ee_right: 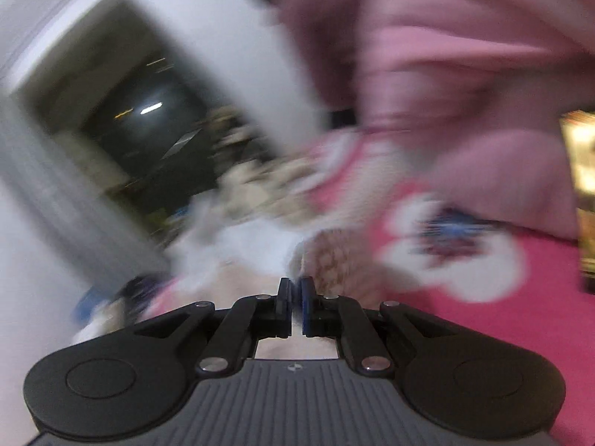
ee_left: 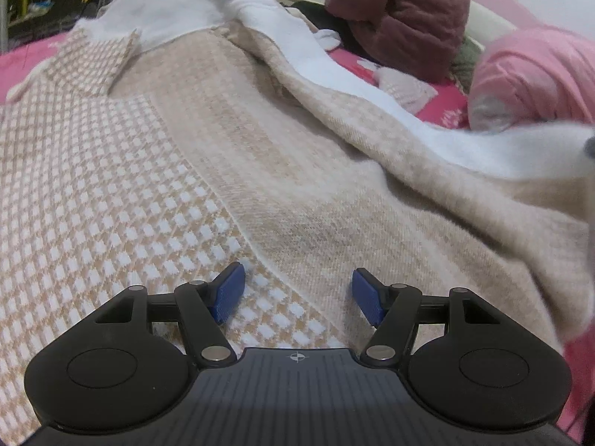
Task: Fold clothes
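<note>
A beige and white checked coat (ee_left: 156, 171) with a white fleece lining (ee_left: 174, 7) lies spread on the pink bed. Its right side is folded over, showing a plain beige inner face (ee_left: 390, 171). My left gripper (ee_left: 297, 290) is open and empty, low over the coat's near part. In the right wrist view, which is heavily blurred, my right gripper (ee_right: 296, 297) is shut on an edge of the coat (ee_right: 327, 260), with white fleece (ee_right: 256, 245) just ahead of the fingers.
A person in a dark red padded jacket (ee_left: 405, 11) sits on the bed at the back right. A pink padded garment (ee_left: 535, 74) lies at the right. The pink bedsheet with a white flower print (ee_right: 465, 256) lies under the right gripper. A dark doorway (ee_right: 141, 119) is at the left.
</note>
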`<state>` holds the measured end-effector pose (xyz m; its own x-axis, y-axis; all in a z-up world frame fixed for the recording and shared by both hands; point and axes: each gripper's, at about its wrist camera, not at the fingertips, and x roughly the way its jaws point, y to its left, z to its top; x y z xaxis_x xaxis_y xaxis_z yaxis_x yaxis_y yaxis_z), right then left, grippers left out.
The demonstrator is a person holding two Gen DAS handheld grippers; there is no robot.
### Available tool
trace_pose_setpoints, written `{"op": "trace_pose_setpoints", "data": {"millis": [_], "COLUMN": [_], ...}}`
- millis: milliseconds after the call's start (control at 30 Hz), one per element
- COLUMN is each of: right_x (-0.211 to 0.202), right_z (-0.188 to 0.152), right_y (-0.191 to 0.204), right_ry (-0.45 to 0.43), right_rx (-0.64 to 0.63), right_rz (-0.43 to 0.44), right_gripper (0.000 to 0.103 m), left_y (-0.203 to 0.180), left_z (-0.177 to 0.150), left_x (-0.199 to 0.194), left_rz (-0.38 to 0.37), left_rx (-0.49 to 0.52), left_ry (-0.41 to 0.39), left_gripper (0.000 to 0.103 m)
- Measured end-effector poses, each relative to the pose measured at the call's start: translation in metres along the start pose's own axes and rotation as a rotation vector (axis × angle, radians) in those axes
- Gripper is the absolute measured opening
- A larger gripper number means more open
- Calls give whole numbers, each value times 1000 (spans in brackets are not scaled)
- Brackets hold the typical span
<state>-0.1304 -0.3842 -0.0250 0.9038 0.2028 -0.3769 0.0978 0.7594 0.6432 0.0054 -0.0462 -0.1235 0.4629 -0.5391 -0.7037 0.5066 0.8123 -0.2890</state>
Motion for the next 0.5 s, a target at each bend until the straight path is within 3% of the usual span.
{"op": "trace_pose_setpoints", "data": {"millis": [100, 233, 400, 500], "right_x": [0, -1, 23, 32], "right_z": [-15, -56, -123, -145], "right_y": [53, 99, 95, 84], "right_ry": [103, 323, 646, 734], "right_rx": [-156, -369, -492, -499], "right_rz": [173, 347, 292, 256], "right_gripper": [6, 6, 6, 3], "left_y": [12, 35, 74, 94], "left_z": [3, 5, 4, 3], "left_x": [-2, -3, -4, -4], "left_rz": [-45, -131, -262, -328], "left_rx": [-68, -199, -424, -535], "left_ry": [0, 3, 16, 25], "left_gripper": [64, 64, 59, 58]}}
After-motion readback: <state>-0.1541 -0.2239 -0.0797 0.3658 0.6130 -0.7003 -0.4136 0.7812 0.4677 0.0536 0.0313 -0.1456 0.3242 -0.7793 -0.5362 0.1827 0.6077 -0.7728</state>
